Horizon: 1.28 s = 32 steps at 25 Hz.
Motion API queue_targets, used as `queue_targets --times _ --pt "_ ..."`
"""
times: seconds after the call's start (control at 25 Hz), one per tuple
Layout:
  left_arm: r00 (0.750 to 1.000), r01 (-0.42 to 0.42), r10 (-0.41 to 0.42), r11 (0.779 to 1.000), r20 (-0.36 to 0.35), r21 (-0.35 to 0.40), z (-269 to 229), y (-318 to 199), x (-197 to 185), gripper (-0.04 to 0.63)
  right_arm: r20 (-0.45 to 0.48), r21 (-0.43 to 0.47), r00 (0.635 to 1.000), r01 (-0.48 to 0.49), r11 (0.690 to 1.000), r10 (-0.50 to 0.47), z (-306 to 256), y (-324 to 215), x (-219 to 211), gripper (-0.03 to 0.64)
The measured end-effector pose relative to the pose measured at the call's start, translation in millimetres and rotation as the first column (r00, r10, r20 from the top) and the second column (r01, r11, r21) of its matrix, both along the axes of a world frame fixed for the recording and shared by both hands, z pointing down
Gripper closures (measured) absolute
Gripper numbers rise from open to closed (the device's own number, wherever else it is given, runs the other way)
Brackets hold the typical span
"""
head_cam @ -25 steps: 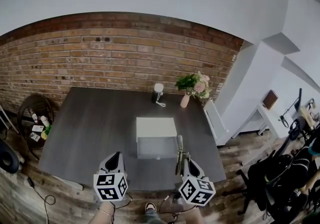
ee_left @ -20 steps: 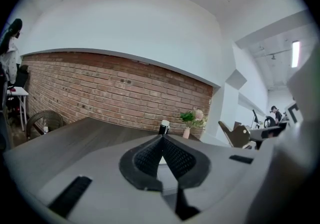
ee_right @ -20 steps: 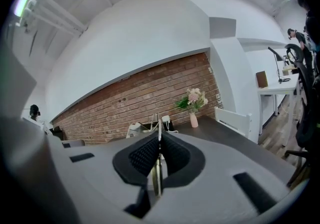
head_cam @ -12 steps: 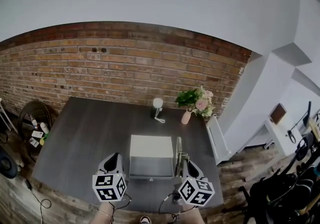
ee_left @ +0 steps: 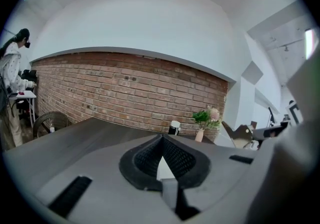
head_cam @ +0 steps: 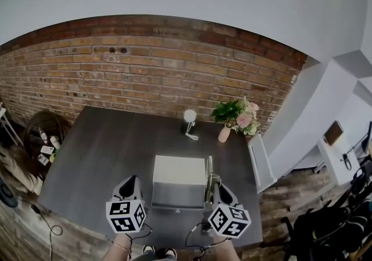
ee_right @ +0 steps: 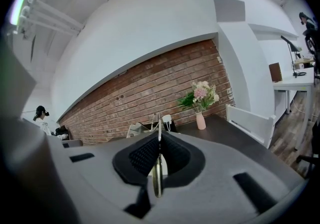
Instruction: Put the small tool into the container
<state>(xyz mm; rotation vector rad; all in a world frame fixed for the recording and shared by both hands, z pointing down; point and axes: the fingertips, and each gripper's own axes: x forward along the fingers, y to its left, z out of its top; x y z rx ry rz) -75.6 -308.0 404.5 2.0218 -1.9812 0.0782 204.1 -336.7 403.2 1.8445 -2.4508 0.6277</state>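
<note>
A white box-shaped container [head_cam: 179, 169] stands on the dark table [head_cam: 104, 149], its grey open front [head_cam: 177, 196] facing me. My right gripper [head_cam: 214, 184] hovers just right of it, shut on a thin metallic small tool [head_cam: 208, 172] that sticks out forward past the jaws. In the right gripper view the tool [ee_right: 159, 155] runs straight up between the closed pads of the right gripper [ee_right: 159, 140]. My left gripper [head_cam: 132, 181] hangs left of the container, and in its own view the left gripper [ee_left: 161, 140] has its jaws together with nothing held. The container [ee_left: 164, 169] shows white behind them.
At the table's far edge stand a small white lamp-like device [head_cam: 189, 118] and a pink vase of flowers [head_cam: 225, 133]. A white chair [head_cam: 260, 164] is at the right side, a round rack with bottles [head_cam: 42, 135] at the left, a brick wall [head_cam: 145, 74] behind.
The head view has shifted: the container now lies lower in frame, between the two grippers rather than ahead of them. Both grippers keep their places and the right still holds the tool.
</note>
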Motion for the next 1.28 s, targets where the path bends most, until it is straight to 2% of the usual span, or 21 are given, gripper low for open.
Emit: queue_targets --times 0.64,1.0,1.28 --pt "0.997 -0.078 0.078 0.996 -0.008 -0.033 15 -14 -16 0.594 -0.029 -0.028 0.999 -0.033 0.999 0.032 10 8 -24 0.609" --pt "1.000 -0.013 0.011 0.996 -0.018 -0.093 42 -11 -45 0.594 -0.064 -0.051 0.997 0.028 0.998 -0.031 25 -2 -43 0.609" --pt "0.999 0.048 -0.049 0.988 -0.003 -0.143 68 -3 -69 0.594 -0.106 -0.065 0.983 0.144 0.987 -0.150 50 -14 -66 0.609"
